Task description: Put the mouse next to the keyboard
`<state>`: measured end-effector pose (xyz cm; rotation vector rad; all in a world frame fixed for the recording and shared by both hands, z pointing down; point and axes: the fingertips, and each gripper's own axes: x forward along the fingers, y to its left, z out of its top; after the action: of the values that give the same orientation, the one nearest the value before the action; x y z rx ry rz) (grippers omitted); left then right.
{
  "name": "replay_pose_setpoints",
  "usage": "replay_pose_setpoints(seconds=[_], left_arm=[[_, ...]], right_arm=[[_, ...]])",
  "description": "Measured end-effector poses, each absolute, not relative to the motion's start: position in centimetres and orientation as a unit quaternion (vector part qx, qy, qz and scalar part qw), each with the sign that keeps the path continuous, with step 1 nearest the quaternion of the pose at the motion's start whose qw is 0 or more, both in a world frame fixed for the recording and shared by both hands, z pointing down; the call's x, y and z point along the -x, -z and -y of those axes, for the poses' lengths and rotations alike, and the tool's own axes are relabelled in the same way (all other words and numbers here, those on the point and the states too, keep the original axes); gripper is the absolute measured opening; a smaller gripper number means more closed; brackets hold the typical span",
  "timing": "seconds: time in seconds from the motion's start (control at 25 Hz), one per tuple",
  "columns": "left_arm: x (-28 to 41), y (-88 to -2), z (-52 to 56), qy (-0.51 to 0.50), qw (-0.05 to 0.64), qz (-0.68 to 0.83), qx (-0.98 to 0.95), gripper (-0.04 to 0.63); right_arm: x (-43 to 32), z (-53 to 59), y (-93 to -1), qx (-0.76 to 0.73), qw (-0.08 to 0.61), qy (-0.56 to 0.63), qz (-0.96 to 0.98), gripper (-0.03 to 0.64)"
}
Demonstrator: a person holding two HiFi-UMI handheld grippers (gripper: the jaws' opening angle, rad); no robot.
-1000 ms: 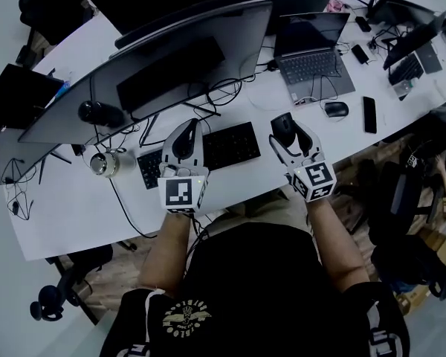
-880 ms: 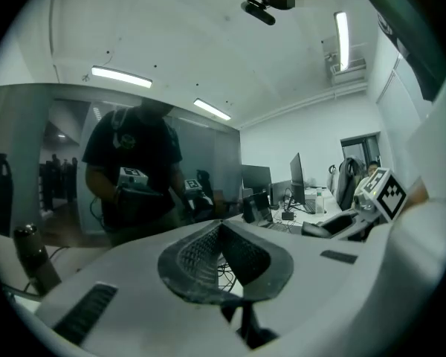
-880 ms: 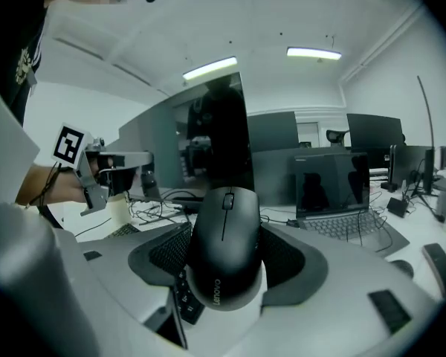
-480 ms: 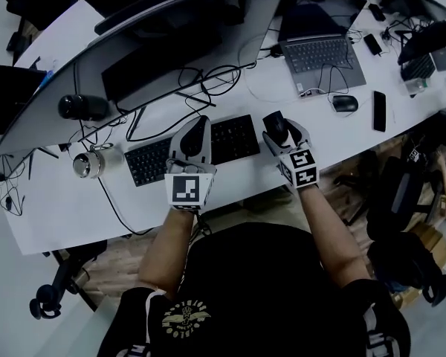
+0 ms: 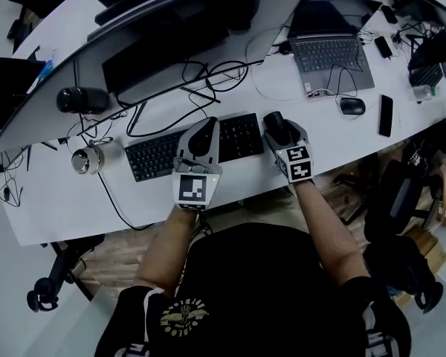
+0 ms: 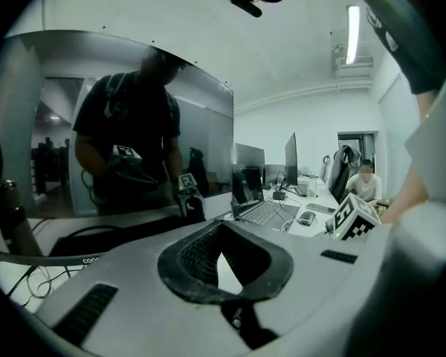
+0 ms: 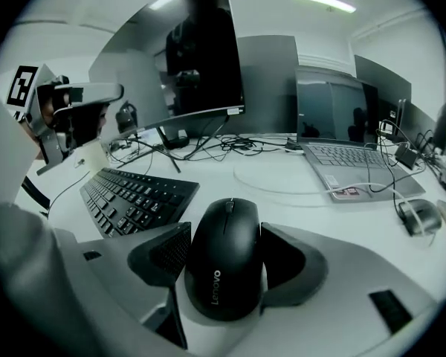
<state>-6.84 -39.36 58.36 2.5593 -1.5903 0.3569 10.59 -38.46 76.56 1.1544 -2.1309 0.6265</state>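
Observation:
A black Lenovo mouse (image 7: 224,257) sits between the jaws of my right gripper (image 7: 224,236), which is shut on it, low over the white desk (image 5: 230,181). In the head view the mouse (image 5: 276,126) is just right of the black keyboard's (image 5: 156,153) right end. The keyboard (image 7: 134,195) lies to the mouse's left in the right gripper view. My left gripper (image 5: 199,137) hovers over the right half of the keyboard, its jaws (image 6: 221,229) shut and holding nothing.
A large curved monitor (image 5: 171,43) stands behind the keyboard, with tangled cables (image 5: 201,76) under it. A laptop (image 5: 334,54), a second mouse (image 5: 351,105) and a phone (image 5: 385,114) lie to the right. A round metal object (image 5: 85,159) sits left of the keyboard.
My right gripper has carried the mouse a little left, closer to the keyboard's right end. The left gripper stays over the keyboard. The head view has shifted.

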Motion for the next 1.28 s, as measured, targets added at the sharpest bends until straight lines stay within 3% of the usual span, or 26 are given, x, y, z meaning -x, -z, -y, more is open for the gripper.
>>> replay_pose_setpoints(seconds=[0.28,0.52,0.8,1.12,1.28], left_arm=[[8.4,-55.3,39.1,-0.115,0.043,0.533,-0.837,0.000],[13.5,-50.9,37.9,-0.081,0.028,0.568,-0.819,0.000],[18.8,-43.4,34.7,-0.015,-0.006,0.589,-0.808,0.000],[22.6,-37.7,29.5,-0.054,-0.083,0.615,-0.783,0.000],[24.7,-36.3,27.8,-0.030,-0.064,0.618,-0.783,0.000]], right_arm=[[-10.6,38.8,-74.8,-0.435,0.303,-0.242,0.813,0.327],[-9.6,39.4,-64.7,-0.458,0.203,-0.187,0.845,0.324],[-5.9,37.7,-47.7,-0.455,0.042,-0.057,0.888,0.164],[-1.1,33.0,-37.6,-0.430,-0.018,0.011,0.903,0.004],[1.1,31.4,-35.7,-0.426,-0.034,0.025,0.904,0.002]])
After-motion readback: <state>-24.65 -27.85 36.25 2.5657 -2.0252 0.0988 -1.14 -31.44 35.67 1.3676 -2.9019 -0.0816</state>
